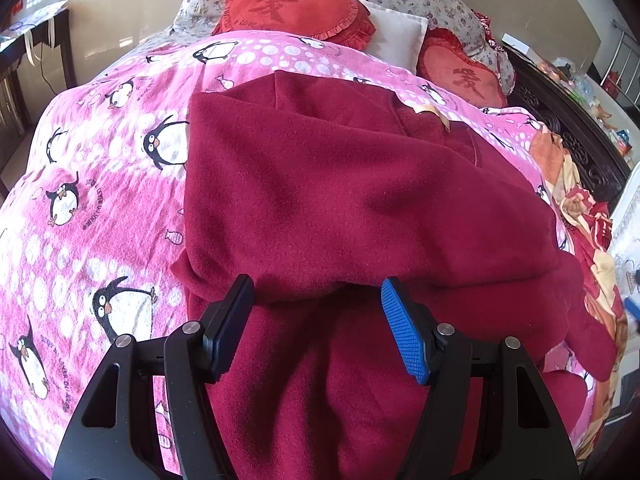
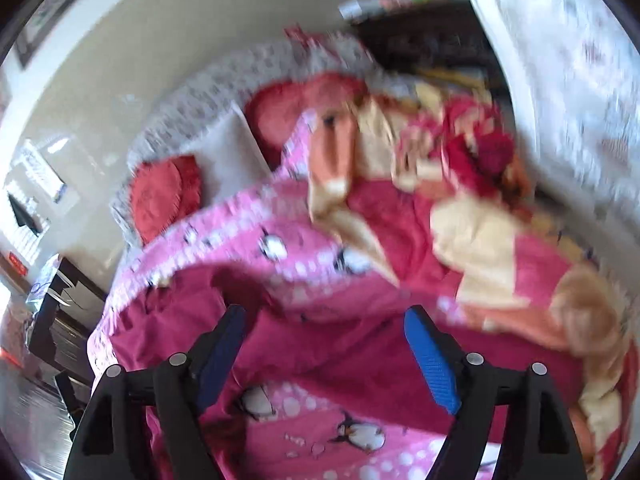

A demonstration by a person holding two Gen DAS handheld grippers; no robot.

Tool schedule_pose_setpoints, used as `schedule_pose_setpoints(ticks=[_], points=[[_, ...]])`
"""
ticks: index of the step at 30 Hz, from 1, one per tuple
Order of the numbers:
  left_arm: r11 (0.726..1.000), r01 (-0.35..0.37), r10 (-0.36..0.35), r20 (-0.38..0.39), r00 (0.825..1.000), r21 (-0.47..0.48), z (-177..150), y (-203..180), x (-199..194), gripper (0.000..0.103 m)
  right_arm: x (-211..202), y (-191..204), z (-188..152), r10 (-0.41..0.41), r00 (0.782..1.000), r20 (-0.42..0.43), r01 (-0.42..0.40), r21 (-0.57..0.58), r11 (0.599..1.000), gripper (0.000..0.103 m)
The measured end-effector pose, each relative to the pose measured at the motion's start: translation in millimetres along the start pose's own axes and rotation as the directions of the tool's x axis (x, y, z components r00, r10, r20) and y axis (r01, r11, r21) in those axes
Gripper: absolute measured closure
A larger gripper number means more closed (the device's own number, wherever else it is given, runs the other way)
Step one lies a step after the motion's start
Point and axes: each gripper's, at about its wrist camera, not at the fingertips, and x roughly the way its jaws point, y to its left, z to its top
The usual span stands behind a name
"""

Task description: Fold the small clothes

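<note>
A dark red fleece garment (image 1: 340,184) lies on the pink penguin bedspread (image 1: 88,184), its upper part folded over the lower part. My left gripper (image 1: 318,304) is open and empty, hovering just above the fold's near edge. In the blurred right wrist view, my right gripper (image 2: 324,328) is open and empty above the same garment (image 2: 320,360) and the bedspread (image 2: 340,440). Its fingers hold nothing.
Red heart cushions (image 1: 292,4) and a white pillow (image 1: 396,32) lie at the bed's head. A crumpled floral blanket (image 2: 480,220) lies along the bed's right side. A dark desk (image 1: 24,52) stands at the far left, and a cluttered counter (image 1: 580,80) at the right.
</note>
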Motion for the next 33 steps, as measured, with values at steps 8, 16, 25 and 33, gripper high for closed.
schedule_pose_setpoints(ticks=[8,16,25,33], points=[[1.000,-0.005,0.005,-0.007,1.000,0.010,-2,0,-1,0.037,83,-61,-12,0.102,0.984,-0.143,-0.032,0.425,0.904,0.024],[1.000,-0.004,0.004,-0.006,1.000,0.006,-4,2,4,0.037,40,-72,-11,-0.070,0.995,-0.071,0.090,0.328,0.940,0.024],[1.000,-0.002,0.002,-0.007,1.000,-0.003,-5,4,2,0.037,-31,-105,-12,-0.331,0.944,0.000,0.328,0.122,0.937,0.028],[1.000,-0.004,0.004,-0.018,1.000,0.012,-7,-2,2,0.037,-27,-129,-41,-0.412,0.909,-0.057,0.414,0.010,0.910,0.044]])
